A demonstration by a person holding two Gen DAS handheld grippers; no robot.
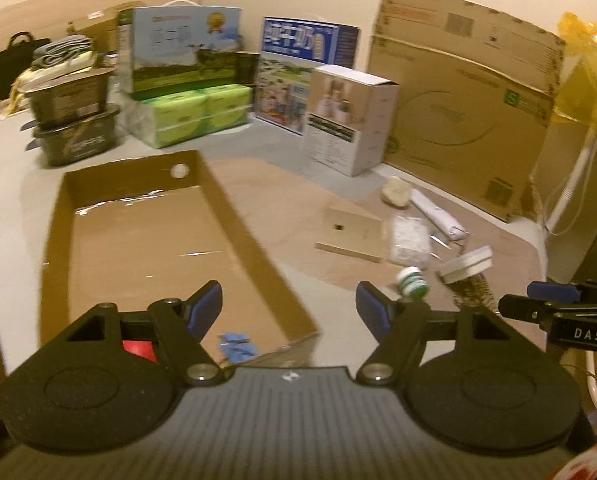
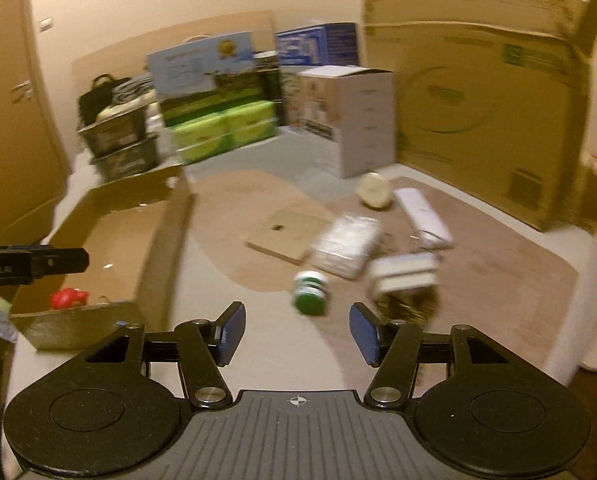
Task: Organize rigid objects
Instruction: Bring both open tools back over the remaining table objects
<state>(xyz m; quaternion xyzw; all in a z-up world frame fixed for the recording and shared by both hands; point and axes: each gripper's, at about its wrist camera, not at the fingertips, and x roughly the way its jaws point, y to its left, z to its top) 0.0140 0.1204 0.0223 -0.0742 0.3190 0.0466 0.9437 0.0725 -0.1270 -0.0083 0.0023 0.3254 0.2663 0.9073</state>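
An open shallow cardboard box (image 1: 146, 240) lies on the bed at left; a red object (image 2: 68, 298) and a blue object (image 1: 236, 346) lie in its near end. My left gripper (image 1: 289, 308) is open and empty above the box's near right corner. My right gripper (image 2: 297, 330) is open and empty, just short of a green-and-white bottle (image 2: 310, 292) lying on its side. Beyond it lie a clear plastic pack (image 2: 346, 246), a white brush block (image 2: 404, 274), a flat tan board (image 2: 288, 232), a white remote-like stick (image 2: 422, 216) and a pale round object (image 2: 374, 190).
Boxes line the wall behind: a large cardboard carton (image 1: 466, 100), a white box (image 1: 346, 120), green tissue packs (image 1: 194, 116), dark stacked baskets (image 1: 74, 120). The right gripper's finger (image 1: 554, 312) shows in the left wrist view. A door (image 2: 10, 112) stands at left.
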